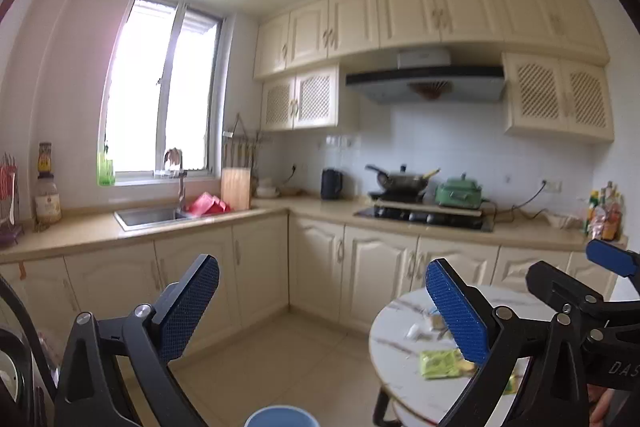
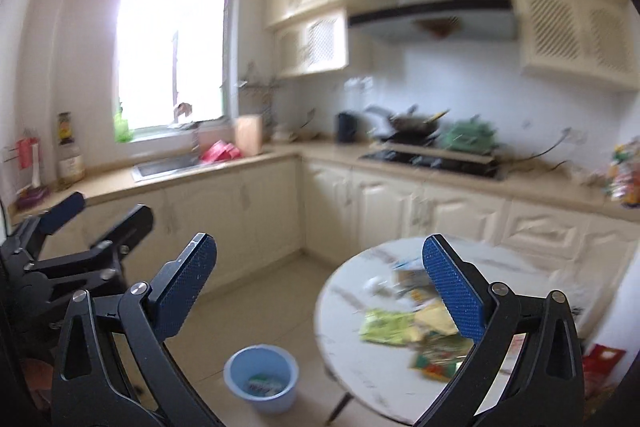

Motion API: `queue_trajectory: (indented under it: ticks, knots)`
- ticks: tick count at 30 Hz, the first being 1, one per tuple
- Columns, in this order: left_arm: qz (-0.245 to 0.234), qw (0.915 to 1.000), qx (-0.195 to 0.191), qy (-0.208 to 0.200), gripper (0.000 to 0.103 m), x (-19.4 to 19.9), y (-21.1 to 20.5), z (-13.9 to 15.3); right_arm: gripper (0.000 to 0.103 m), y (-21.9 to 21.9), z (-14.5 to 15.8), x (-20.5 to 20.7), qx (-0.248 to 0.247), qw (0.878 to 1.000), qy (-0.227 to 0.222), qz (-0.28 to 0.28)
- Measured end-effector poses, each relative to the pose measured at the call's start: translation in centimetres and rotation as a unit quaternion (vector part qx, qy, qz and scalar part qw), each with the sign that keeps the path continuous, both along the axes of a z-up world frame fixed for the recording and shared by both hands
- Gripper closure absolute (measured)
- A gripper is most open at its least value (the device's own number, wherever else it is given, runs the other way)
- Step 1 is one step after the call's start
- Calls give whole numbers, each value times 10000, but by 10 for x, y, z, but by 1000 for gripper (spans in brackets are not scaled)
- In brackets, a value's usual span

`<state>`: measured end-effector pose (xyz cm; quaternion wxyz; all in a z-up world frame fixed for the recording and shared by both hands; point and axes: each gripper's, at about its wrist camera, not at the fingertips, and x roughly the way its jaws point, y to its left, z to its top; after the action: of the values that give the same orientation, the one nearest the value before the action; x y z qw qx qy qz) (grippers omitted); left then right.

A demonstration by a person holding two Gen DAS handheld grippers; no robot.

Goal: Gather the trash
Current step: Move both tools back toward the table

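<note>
Left tongs: released, blue pads spread wide with nothing between them; seen across the bottom of the left wrist view, and also at the left edge of the right wrist view.
Right tongs: released, jaws wide apart and empty, across the bottom of the right wrist view; part of them shows at the right edge of the left wrist view.
Desk: round, white marble-patterned top, lower right of both views.
Trash: a green-yellow wrapper and several other wrappers and scraps lie scattered on the desk, near its middle and right; blurred in the right wrist view, so the separate pieces are hard to tell apart. In the left wrist view the green wrapper lies just left of the right-hand pad.
Bucket: light blue, on the floor at bottom centre, just left of the desk; something pale and green lies in its bottom. Only its rim shows in the left wrist view.
Background: cream kitchen cabinets, sink under the window, stove with a wok and a green pot.
</note>
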<state>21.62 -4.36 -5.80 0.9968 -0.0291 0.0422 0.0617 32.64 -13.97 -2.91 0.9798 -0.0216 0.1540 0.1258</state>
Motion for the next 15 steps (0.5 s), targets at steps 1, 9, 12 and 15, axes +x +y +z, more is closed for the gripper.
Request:
queue_trajectory:
  ticks: [1, 9, 12, 15]
  knots:
    - [-35, 9999, 12, -116, 1, -17, 8, -7, 0, -5, 7, -9, -13, 9999, -102, -78]
    - [-442, 9980, 29, -456, 1, -117, 65, -63, 0, -46, 37, -47, -8, 9970, -447, -632]
    - [-506, 9977, 98, -450, 1, -126, 66, -68, 0, -61, 38, -52, 70, 9964, -439, -722]
    - [-528, 9976, 160, -418, 1, -124, 65, -61, 0, -72, 38, -53, 119, 9954, -461, -826]
